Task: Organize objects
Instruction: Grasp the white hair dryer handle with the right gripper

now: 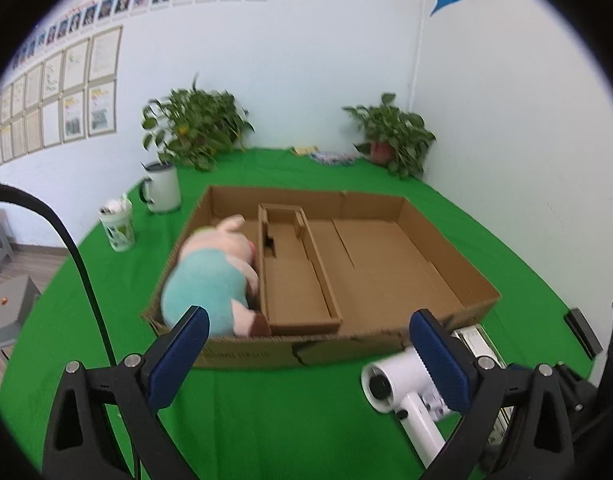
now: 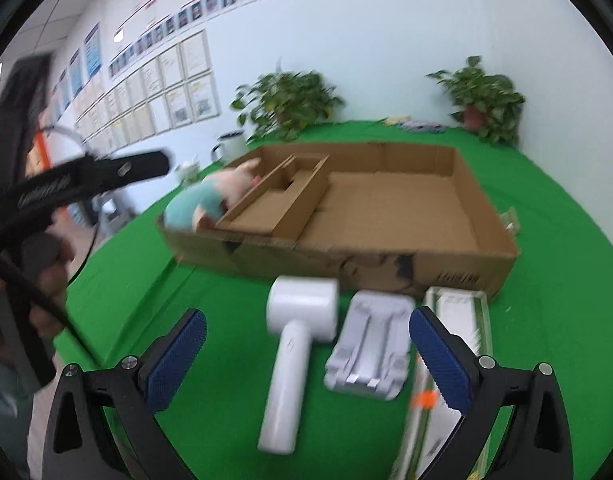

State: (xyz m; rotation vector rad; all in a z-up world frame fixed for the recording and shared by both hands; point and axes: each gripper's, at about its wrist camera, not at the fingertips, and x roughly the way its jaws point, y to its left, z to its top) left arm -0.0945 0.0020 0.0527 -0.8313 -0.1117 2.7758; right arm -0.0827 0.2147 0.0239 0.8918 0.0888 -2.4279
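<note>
Right gripper, blue pads spread wide, empty, above white handheld dryer-shaped appliance, grey folding stand, long clear-packaged box on green cloth. Left gripper likewise wide, empty. Beyond: shallow brown cardboard tray; pink plush pig in teal shirt in its left compartment.

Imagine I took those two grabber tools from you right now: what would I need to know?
Left gripper: open, empty, facing the box.
Right gripper: open, empty, above the things in front of the box.
Done: the plush pig lies in the box's left compartment. The middle tray and the big right compartment hold nothing.
Left, all on the green cloth in front of the box: the white handheld device, the grey stand and the long clear pack.
The mug, cup and plants behind the box may not belong to the job.
</note>
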